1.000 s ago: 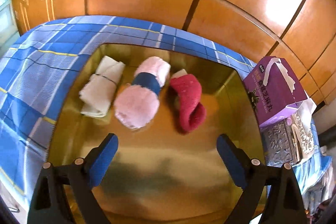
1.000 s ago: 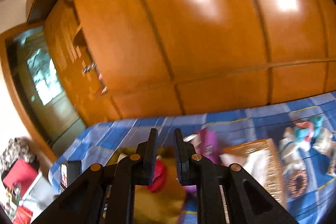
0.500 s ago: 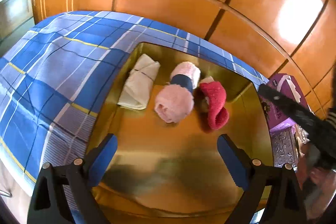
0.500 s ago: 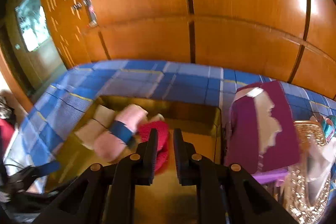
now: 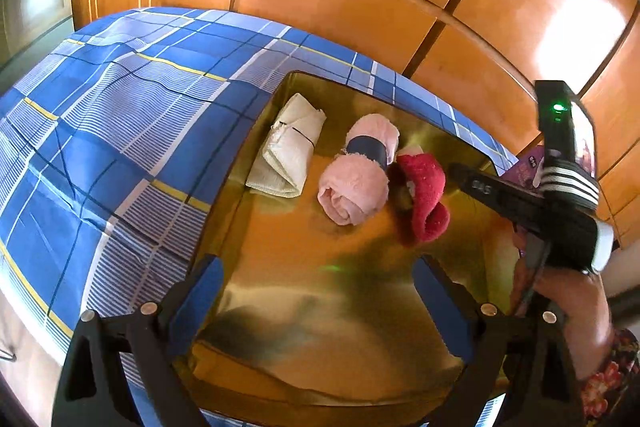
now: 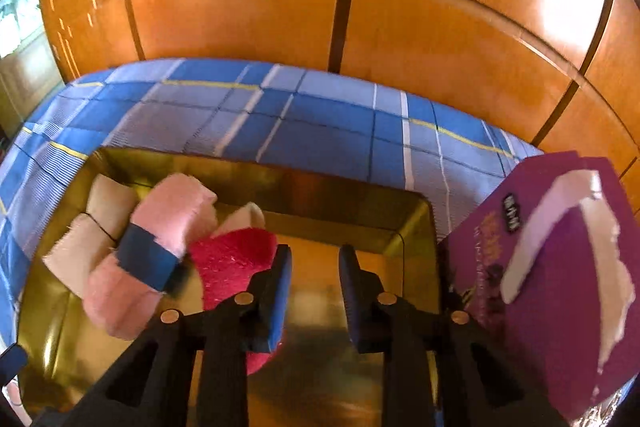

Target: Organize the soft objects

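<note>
Left gripper (image 5: 316,301) hangs above the near half of the gold tray (image 5: 304,367) with its jaws set wide apart and nothing between them. Right gripper (image 6: 314,291) has just been opening; its jaws stand a little apart over bare tray floor, with no item between the pads, and its left finger (image 6: 276,291) sits just beside the red towel (image 6: 232,259).

Item positions, left to right, along the far side of the tray:
- Cream folded cloth (image 5: 286,151), tied with a thin dark band, lying flat near the left wall.
- Pink rolled towel (image 5: 358,175), held in shape by a blue band (image 5: 366,149).
- Red towel, bent into a curve, touching the pink roll on its right.

A purple tissue box (image 6: 560,267) stands outside the tray to the right.

Handling assessment: all three items are judged light, soft and compressible, with no breakage risk. Loose pile will give under the pads, so a shallow pinch may slip. Grasp the pink roll across the band, where it is firmest. Grasp the red towel across the thick middle of its curve, not at a loose end
</note>
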Demonstrator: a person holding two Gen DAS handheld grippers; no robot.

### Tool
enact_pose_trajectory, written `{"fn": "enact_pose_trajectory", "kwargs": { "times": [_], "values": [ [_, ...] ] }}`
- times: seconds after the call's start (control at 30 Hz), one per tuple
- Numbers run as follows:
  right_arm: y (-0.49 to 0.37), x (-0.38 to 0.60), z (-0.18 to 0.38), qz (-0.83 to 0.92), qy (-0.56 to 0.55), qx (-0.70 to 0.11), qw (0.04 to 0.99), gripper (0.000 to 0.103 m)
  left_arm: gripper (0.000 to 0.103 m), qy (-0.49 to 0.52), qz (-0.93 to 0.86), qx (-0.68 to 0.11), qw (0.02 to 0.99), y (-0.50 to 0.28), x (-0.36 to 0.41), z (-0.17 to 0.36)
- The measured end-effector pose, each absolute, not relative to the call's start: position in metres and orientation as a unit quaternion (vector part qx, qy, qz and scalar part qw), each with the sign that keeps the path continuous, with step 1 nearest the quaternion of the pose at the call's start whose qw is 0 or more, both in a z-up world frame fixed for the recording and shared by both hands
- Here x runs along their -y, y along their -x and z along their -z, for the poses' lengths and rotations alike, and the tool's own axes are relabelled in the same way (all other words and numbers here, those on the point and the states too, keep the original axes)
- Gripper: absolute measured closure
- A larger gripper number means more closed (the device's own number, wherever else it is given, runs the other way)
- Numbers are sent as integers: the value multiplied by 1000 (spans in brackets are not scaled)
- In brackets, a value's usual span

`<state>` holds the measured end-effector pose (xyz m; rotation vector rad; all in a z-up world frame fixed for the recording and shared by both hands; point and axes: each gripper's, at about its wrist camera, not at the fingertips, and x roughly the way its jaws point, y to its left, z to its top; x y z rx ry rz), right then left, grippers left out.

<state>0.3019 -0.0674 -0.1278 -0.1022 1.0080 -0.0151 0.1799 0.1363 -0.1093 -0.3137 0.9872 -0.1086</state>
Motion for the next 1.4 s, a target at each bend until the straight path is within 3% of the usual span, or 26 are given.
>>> {"fn": "enact_pose_trajectory", "kwargs": {
  "times": [0.27, 0.63, 0.9, 1.4],
  "values": [
    [-299, 71, 139, -10, 28, -510, 860, 63, 7, 151, 50, -465, 871, -178, -135, 105],
    [-232, 86, 77, -77, -37, -451, 888, 62, 6, 165, 32, -465, 869, -174, -140, 106],
    [-153, 141, 23, -155, -82, -360, 916, 62, 6, 169, 72, -461, 868, -171, -119, 102],
    [-84, 264, -5, -103, -192, -270, 938, 62, 2, 113, 169, -449, 870, -157, -32, 86]
  ]
}}
